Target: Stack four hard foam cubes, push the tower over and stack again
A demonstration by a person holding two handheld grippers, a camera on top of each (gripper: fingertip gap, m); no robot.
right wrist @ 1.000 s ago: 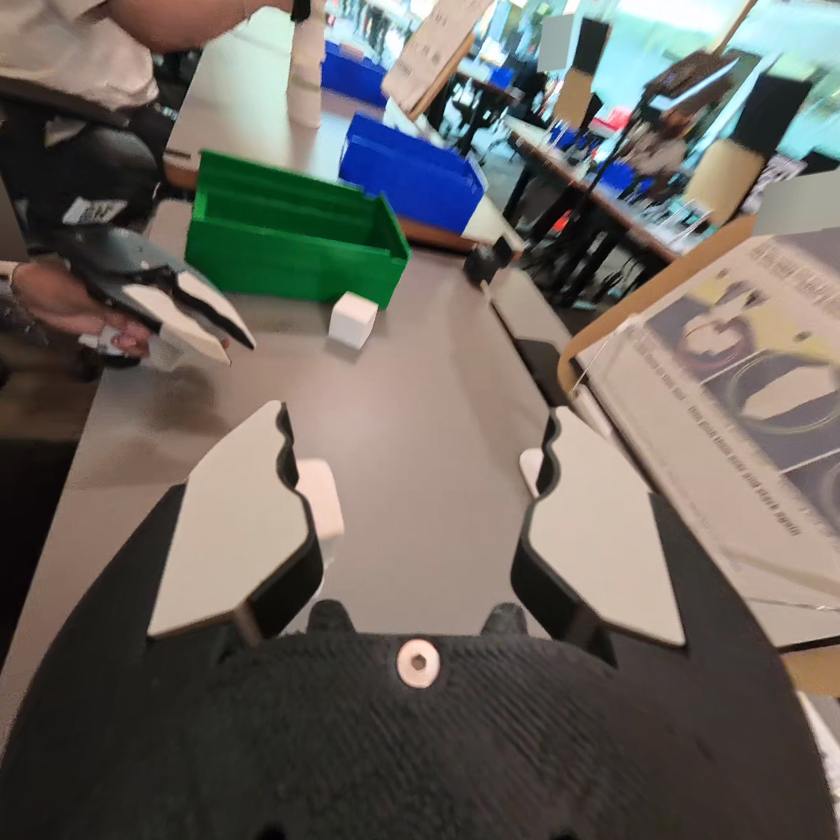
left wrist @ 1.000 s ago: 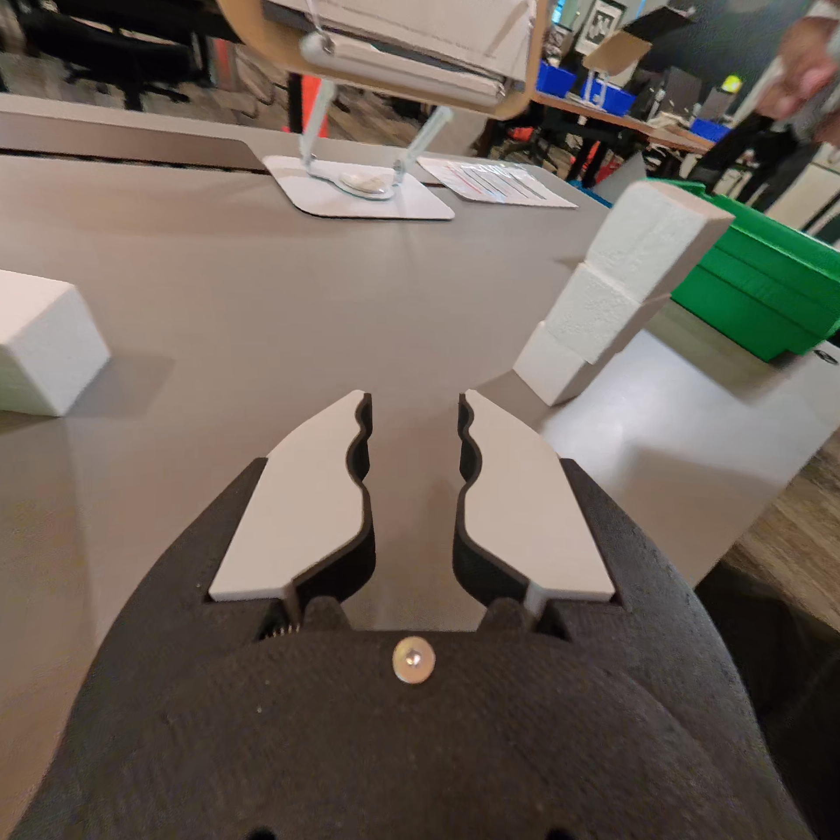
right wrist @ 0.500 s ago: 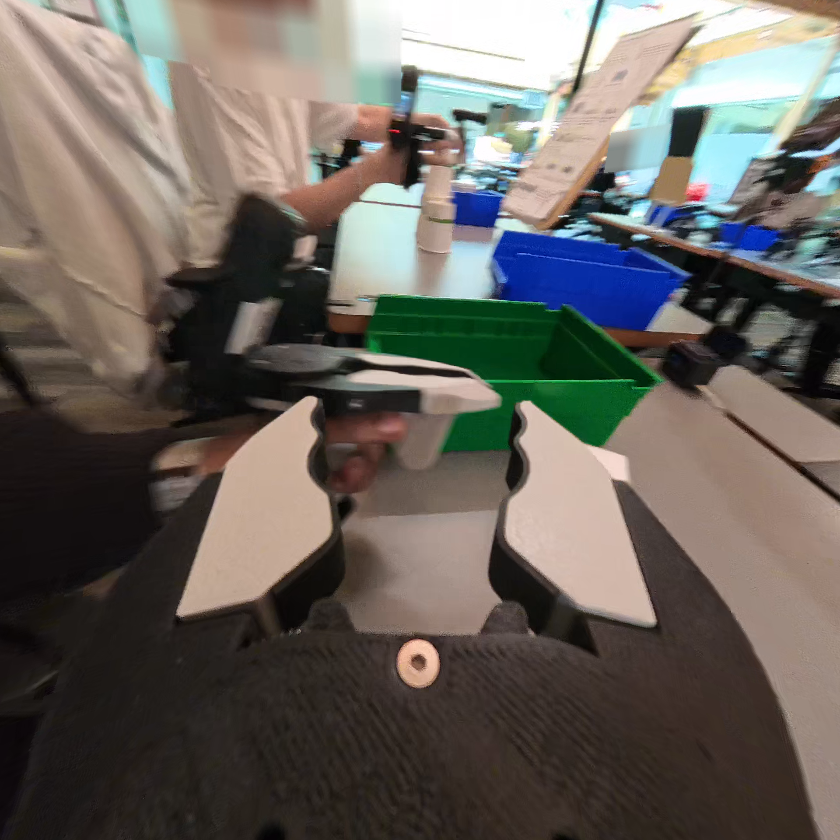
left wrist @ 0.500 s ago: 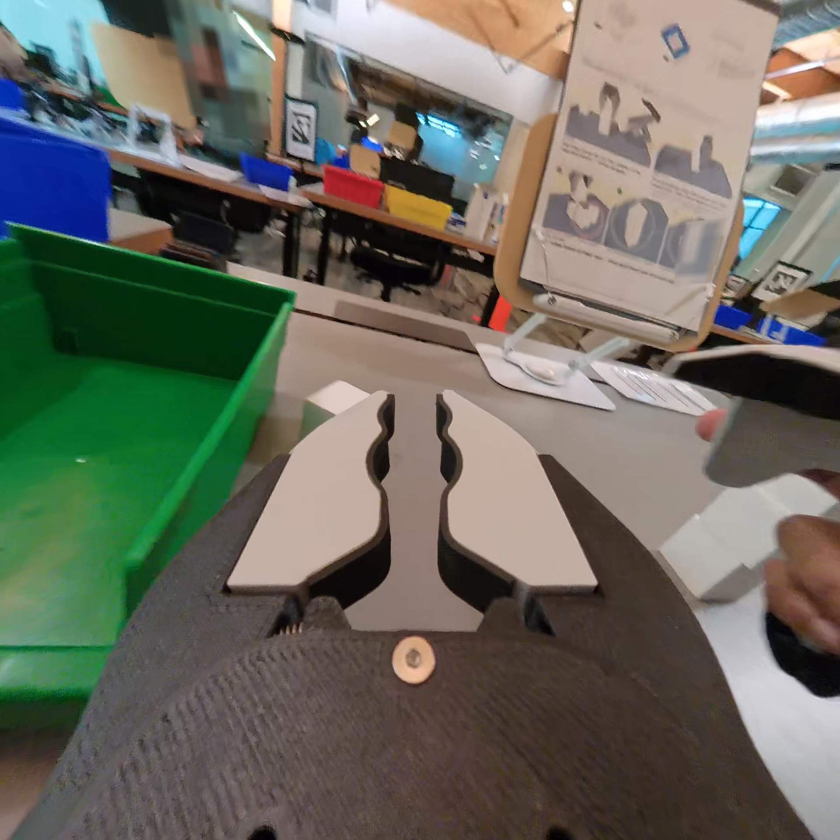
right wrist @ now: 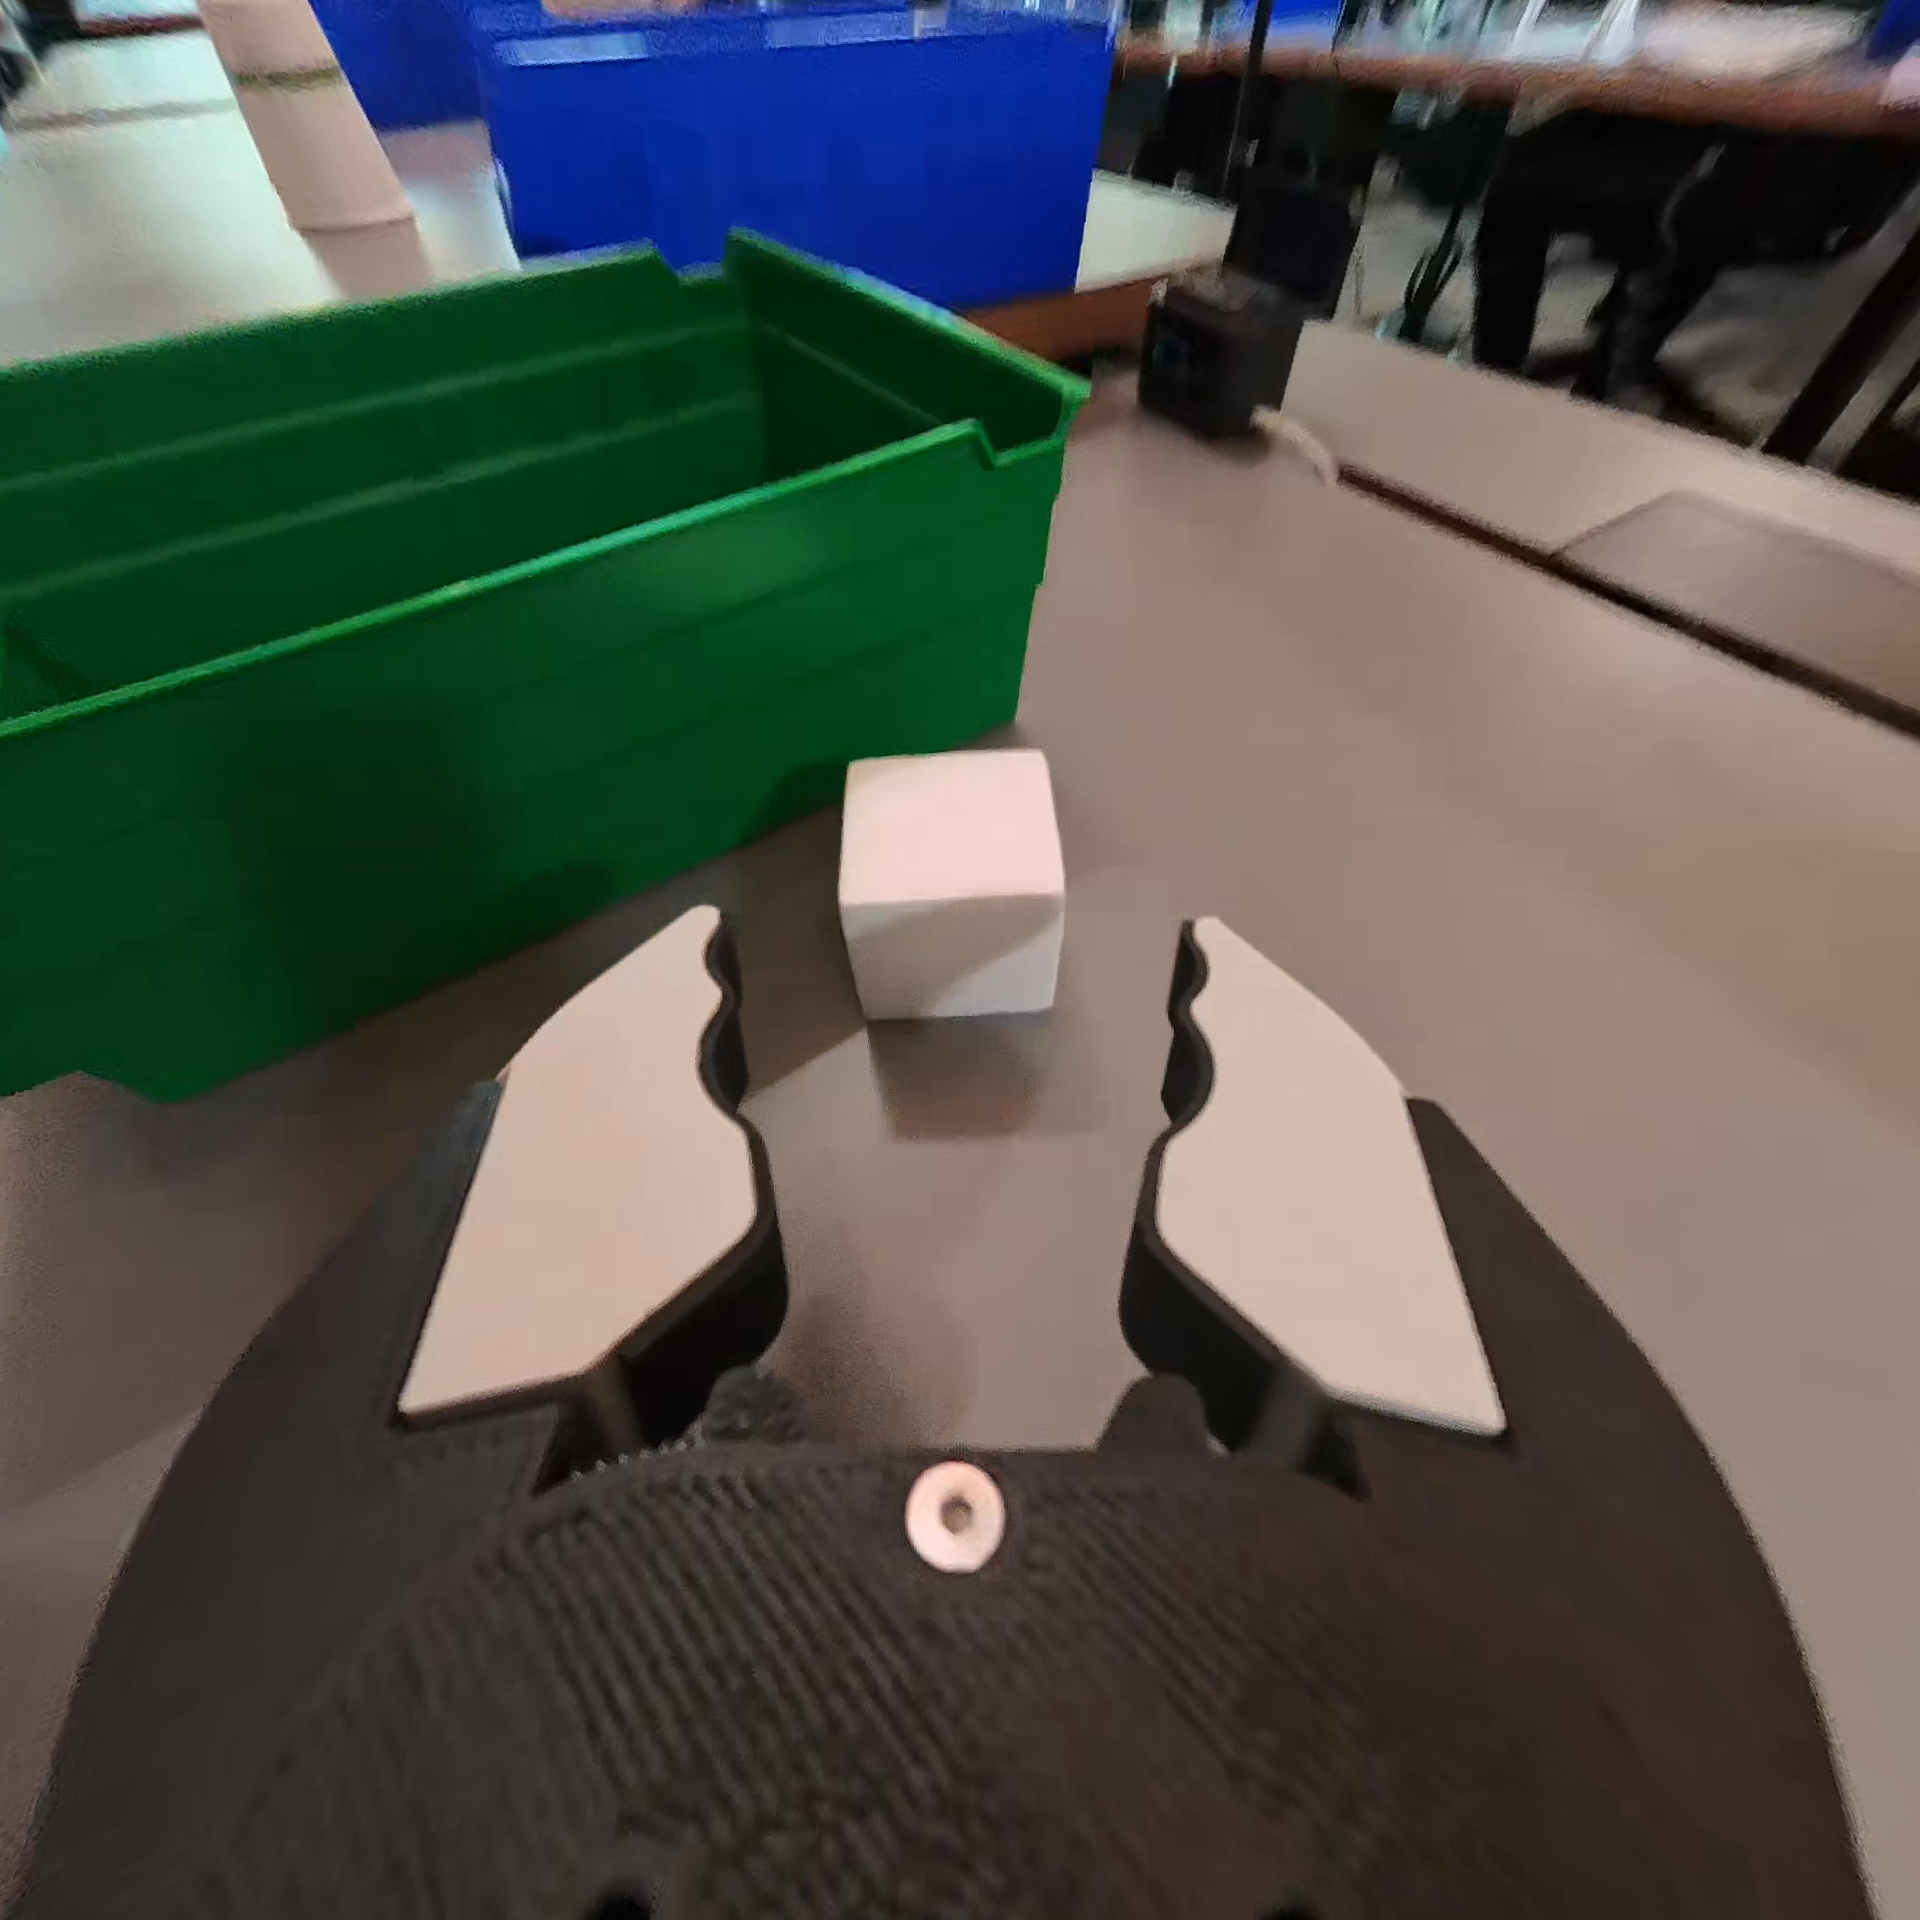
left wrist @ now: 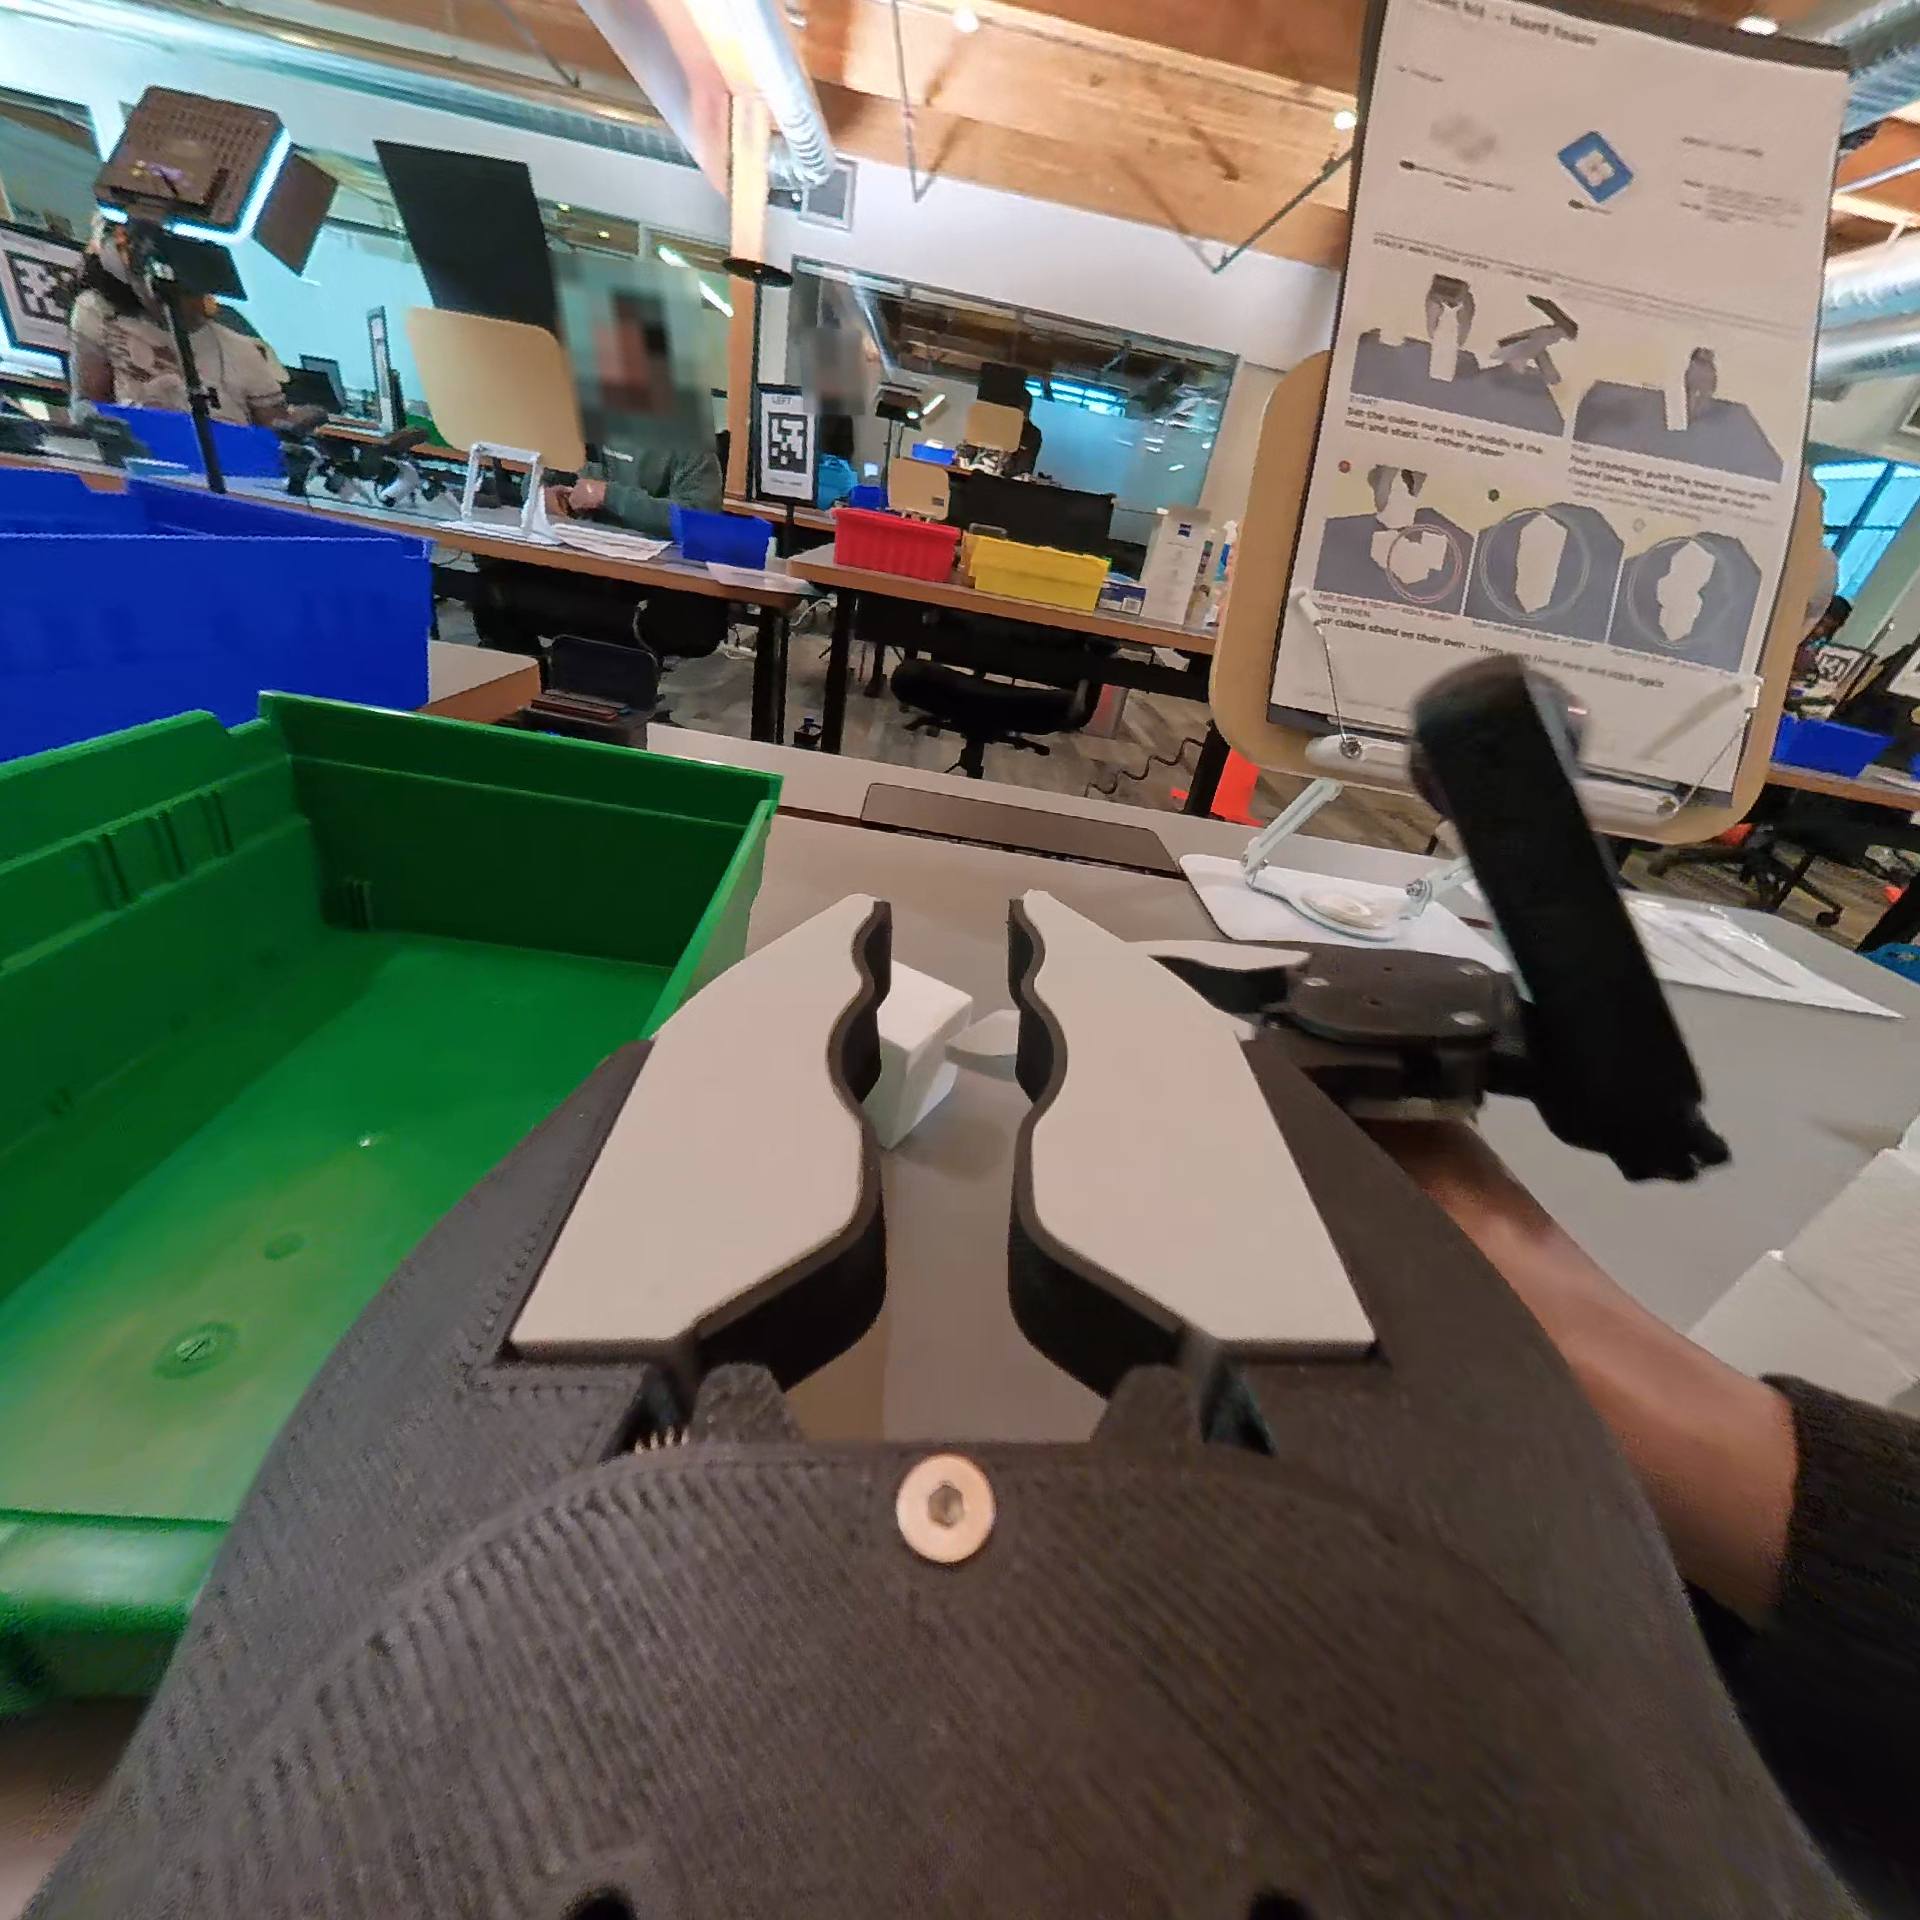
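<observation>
A white foam cube (right wrist: 951,883) stands on the grey table (right wrist: 1455,831), close to the near wall of a green bin (right wrist: 520,644). My right gripper (right wrist: 953,930) is open wide and empty, low over the table. The cube is just beyond its fingertips, centred on the gap. My left gripper (left wrist: 948,925) is open with a narrow gap and empty, beside the green bin (left wrist: 364,1039). In the left wrist view the cube (left wrist: 920,1049) shows through that gap. The right gripper's black body (left wrist: 1382,1013), held in a hand, reaches in from the right.
A blue bin (right wrist: 790,135) and a small black box (right wrist: 1216,353) lie behind the green bin. A stand with a printed sheet (left wrist: 1538,416) is at the table's back. White foam blocks (left wrist: 1849,1247) sit at the right edge. People sit at far desks.
Both grippers swung round. The left now points past the green bin at the cube, its gap a little wider. The right dropped low in front of the cube, jaws wide.
</observation>
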